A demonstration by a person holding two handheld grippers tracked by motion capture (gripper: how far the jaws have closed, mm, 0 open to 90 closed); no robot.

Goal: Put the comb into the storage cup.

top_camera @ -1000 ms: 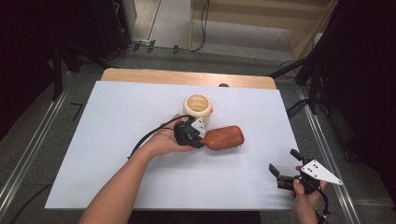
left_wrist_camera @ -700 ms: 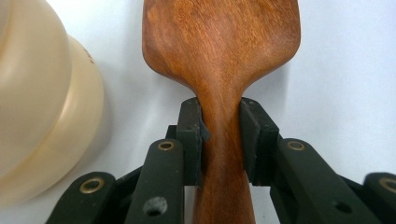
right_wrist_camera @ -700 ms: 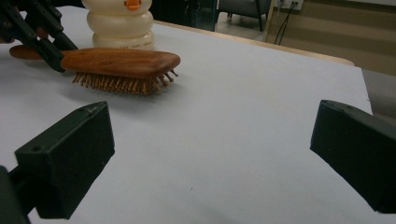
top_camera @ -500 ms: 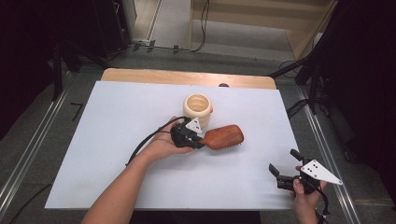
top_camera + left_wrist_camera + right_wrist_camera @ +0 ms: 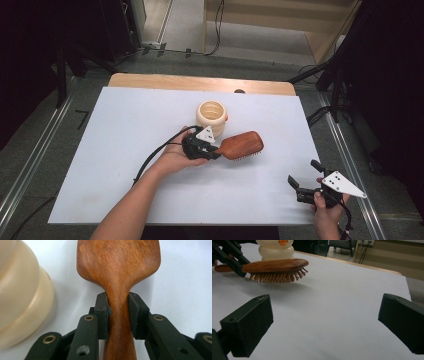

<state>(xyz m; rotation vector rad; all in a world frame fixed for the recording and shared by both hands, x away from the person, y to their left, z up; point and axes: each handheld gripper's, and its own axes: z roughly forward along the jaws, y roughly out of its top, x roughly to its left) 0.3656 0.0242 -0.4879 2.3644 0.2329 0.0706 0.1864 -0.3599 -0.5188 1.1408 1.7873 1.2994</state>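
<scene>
**Wooden brush held by the handle, lifted beside the holder**

The left gripper [image 5: 212, 152] pinches the narrow handle of the reddish-brown wooden hairbrush [image 5: 242, 145]; its fingers [image 5: 102, 315] press on both sides of the neck, just below the wide head. The brush is near the middle of the white surface [image 5: 100, 150], its bristles pointing down and a little above the surface, just near of the cream ribbed round holder [image 5: 211, 116]. To do this step well, I judge the grip should stay firm and the brush level, since the heavy head can turn in the fingers. The holder is very close, so any move should avoid knocking it.

The left forearm reaches in from the near side, hand wrapped around the gripper. The right gripper [image 5: 306, 181] rests at the near right, fingers spread and empty.
</scene>
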